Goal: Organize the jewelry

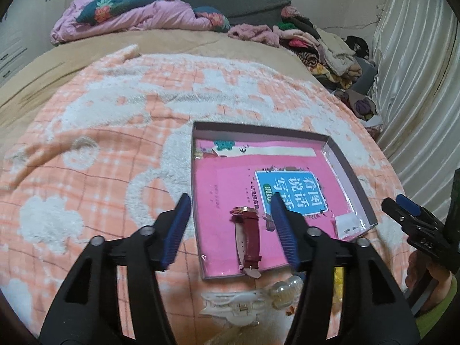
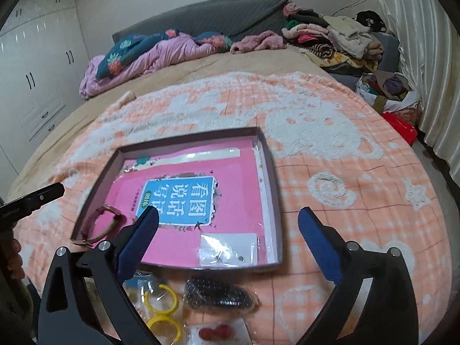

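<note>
A shallow grey box lies on the bed with a pink book as its floor. In the box's near left part, a watch with a dark red strap rests on the book. My left gripper hovers over it, open, its blue pads apart and touching nothing. A small clear packet with a white card sits in the box's near right corner. My right gripper stands wide open above it and holds nothing. From the right wrist view the watch shows at the box's left edge.
On the orange-and-white blanket in front of the box lie yellow rings, a bagged black bead bracelet, red earrings, a clear bead bracelet and a white hair clip. Clothes are piled at the bed's far end.
</note>
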Tool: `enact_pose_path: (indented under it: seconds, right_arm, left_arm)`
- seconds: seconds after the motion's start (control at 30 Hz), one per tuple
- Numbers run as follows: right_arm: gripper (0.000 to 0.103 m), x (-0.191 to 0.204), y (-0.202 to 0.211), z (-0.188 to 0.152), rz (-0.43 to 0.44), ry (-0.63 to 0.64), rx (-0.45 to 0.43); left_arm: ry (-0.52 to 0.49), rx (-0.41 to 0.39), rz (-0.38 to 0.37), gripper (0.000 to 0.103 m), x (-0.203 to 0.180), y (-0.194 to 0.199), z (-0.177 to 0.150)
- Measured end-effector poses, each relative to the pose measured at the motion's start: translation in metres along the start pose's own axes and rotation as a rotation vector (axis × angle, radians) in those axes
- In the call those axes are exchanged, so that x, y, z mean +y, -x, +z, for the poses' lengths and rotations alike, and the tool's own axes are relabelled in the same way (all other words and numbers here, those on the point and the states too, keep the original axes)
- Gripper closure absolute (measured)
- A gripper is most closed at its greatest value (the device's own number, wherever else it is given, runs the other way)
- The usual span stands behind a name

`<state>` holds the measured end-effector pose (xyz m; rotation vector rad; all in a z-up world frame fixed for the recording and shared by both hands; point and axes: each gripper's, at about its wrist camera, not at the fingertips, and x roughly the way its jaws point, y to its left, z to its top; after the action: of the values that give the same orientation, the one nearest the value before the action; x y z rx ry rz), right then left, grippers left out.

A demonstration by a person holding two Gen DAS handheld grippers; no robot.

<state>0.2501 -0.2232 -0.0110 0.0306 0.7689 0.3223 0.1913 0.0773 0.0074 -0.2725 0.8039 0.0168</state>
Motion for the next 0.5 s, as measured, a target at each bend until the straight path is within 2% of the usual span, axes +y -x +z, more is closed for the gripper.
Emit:
enact_pose_path:
  seconds: [0.1,0.17,0.27,0.5]
  right_arm:
    - [0.006,0.000,0.018,-0.003,0.008,-0.005,-0.022]
    - [0.006,0.001,0.029,-0.004,0.016,-0.004,-0.035]
    - [0.005,0.004,0.045,-0.008,0.028,0.007,-0.049]
    - [0.005,0.015,0.069,-0.021,0.053,0.038,-0.060]
  left_arm:
    - [0.000,-0.024,0.001,0.036,-0.001,0.013,0.000]
    - [-0.003,-0.039,0.002,0.022,-0.002,0.022,-0.002]
    - [-0.009,-0.055,0.003,0.015,-0.003,0.033,-0.004]
    - [-0.019,-0.085,0.016,0.014,-0.003,0.054,-0.013]
